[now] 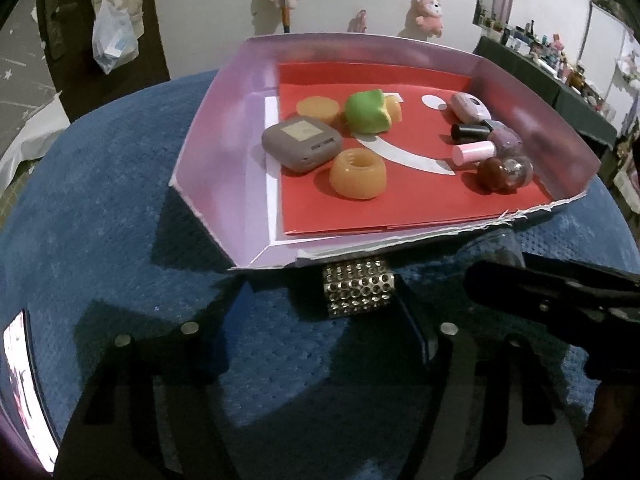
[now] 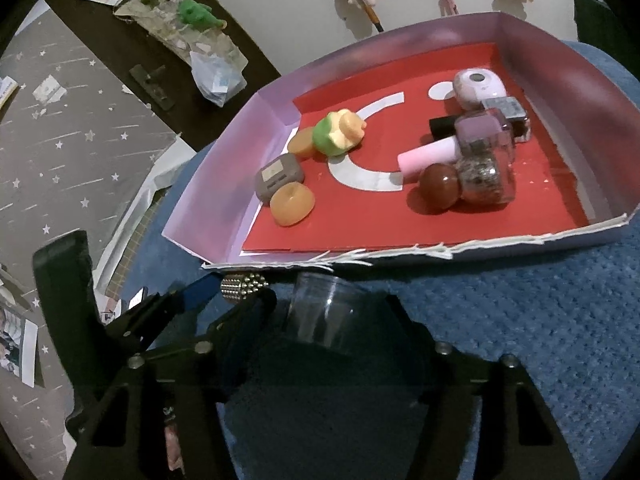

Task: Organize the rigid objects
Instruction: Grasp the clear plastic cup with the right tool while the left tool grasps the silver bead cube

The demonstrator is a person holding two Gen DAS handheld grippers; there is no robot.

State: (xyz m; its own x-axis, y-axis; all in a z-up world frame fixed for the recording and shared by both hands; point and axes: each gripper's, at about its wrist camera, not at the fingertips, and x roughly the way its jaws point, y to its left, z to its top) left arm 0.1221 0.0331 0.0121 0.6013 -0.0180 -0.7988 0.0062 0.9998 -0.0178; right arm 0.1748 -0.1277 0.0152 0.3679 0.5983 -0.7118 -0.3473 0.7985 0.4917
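Left wrist: studded band (image 1: 359, 289) between parted left gripper (image 1: 320, 320) fingers, before tray (image 1: 216, 120); right gripper (image 2: 332, 312) parted round jar (image 2: 328, 312).

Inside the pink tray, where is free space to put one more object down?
In the pink tray, the red floor lies bare in the middle, between the orange ring and the brown ball, and along the torn front edge. The right side is crowded with nail polish bottles; the left holds the grey case.

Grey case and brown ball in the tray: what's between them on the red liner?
In the left wrist view, an orange ring lies beside the grey case; past it, bare red liner with a white arc runs to the brown ball.
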